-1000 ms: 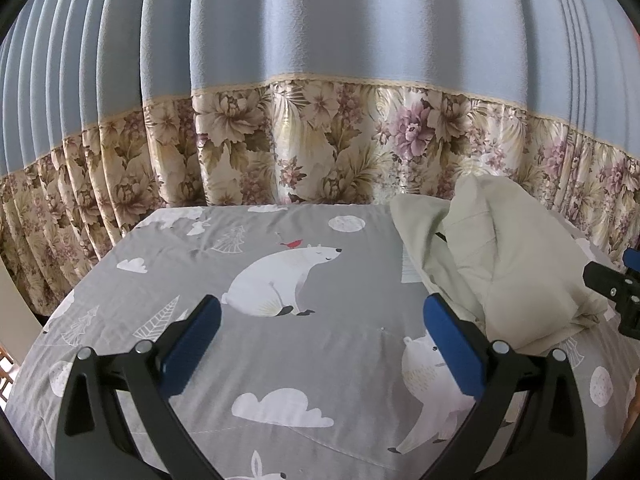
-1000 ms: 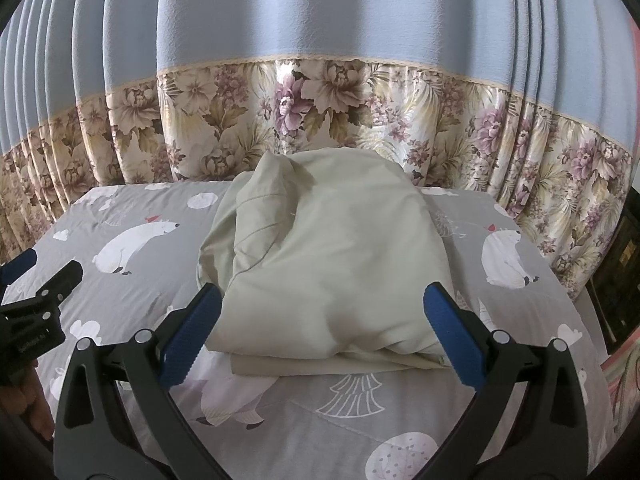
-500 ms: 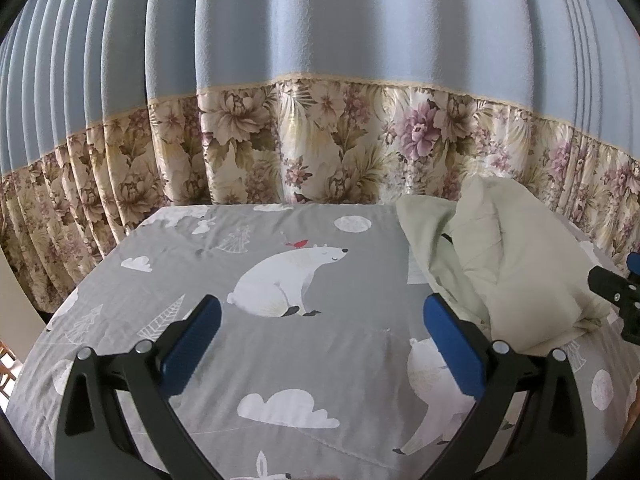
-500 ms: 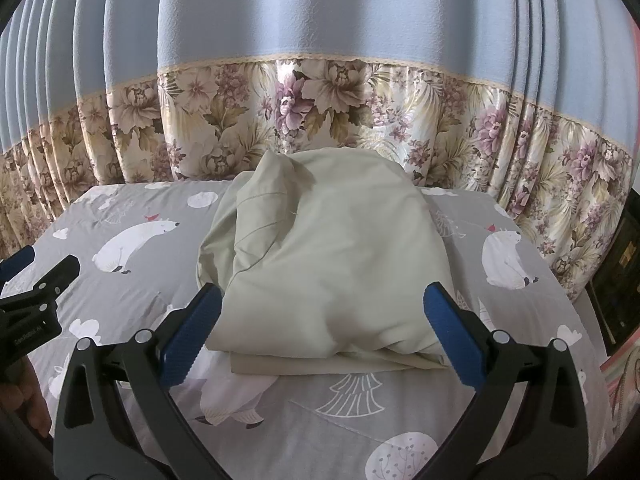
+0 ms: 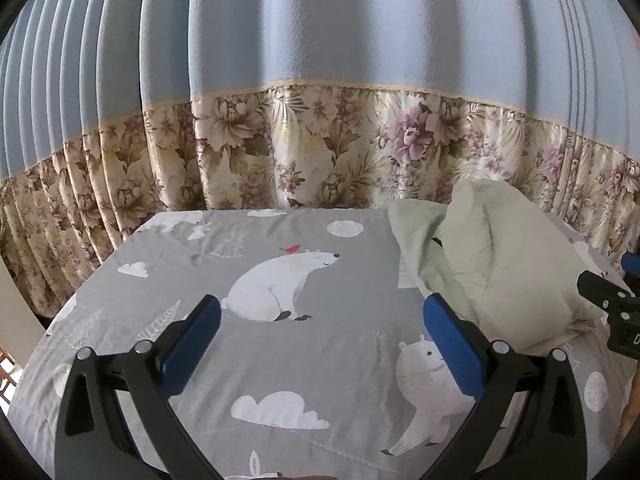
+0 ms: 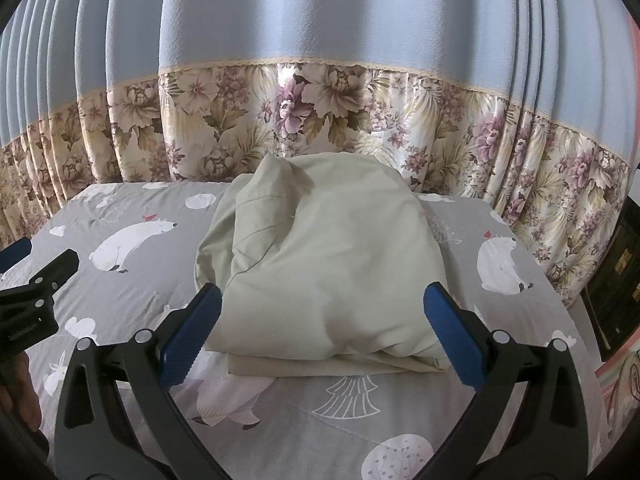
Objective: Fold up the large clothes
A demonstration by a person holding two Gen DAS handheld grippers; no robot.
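A pale green garment (image 6: 324, 272) lies folded in a puffy bundle on the grey polar-bear bedspread (image 6: 132, 300). My right gripper (image 6: 322, 320) hovers just in front of its near edge, open, nothing between the blue pads. The same garment (image 5: 500, 268) shows at the right in the left wrist view. My left gripper (image 5: 320, 334) stands open over bare bedspread (image 5: 240, 360), to the left of the bundle. The right gripper's tip (image 5: 608, 300) shows at that view's right edge, and the left gripper's tip (image 6: 36, 292) at the right wrist view's left edge.
Blue curtains with a floral lower band (image 6: 320, 120) hang close behind the bed's far edge. Dark furniture (image 6: 612, 292) stands past the bed's right side. A hand (image 6: 16, 392) shows at the lower left of the right wrist view.
Both grippers stay open. The left wrist view has shifted slightly, with the bed and garment a little lower in frame; the right view is nearly unchanged.
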